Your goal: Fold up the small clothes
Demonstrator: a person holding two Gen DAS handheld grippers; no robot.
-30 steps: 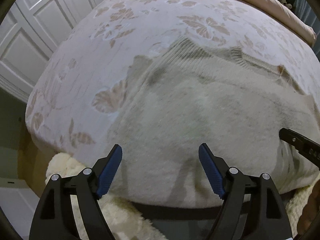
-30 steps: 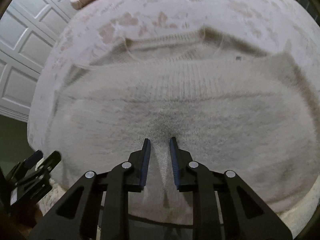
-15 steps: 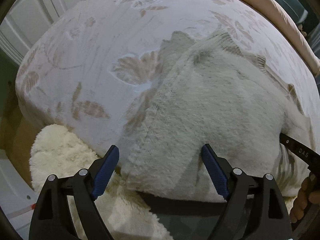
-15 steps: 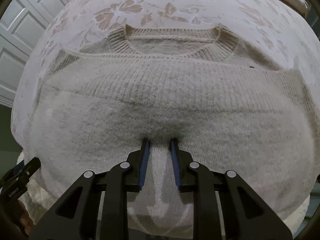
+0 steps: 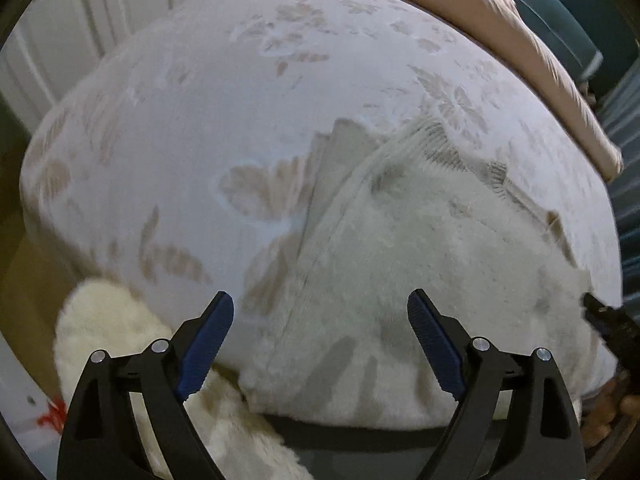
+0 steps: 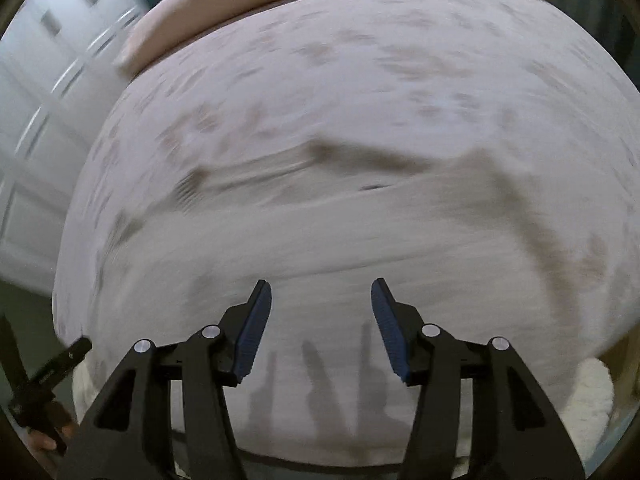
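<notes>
Bed carries everything: pale spread with tan leaf print, pink pillow along the far edge. It works as the folding surface, hence the sweater spread flat near the front edge where both hands reach it.

Sweater lies on the bed's near half, neckline away from the person and hem toward them. Cream, fuzzy knit; ribbed collar and a folded-in sleeve edge on its left side. The right wrist view is heavily motion-blurred; there the sweater reads only as a broad pale shape with a dark collar line.

Fluffy white rug sits below the bed edge.

Left tongs: wide, nothing between the pads, hovering over the sweater's left hem corner, probably lining up for the next fold grab.

Right tongs: jaws opening, about half spread, no cloth between them; looks like a release over the hem middle.
</notes>
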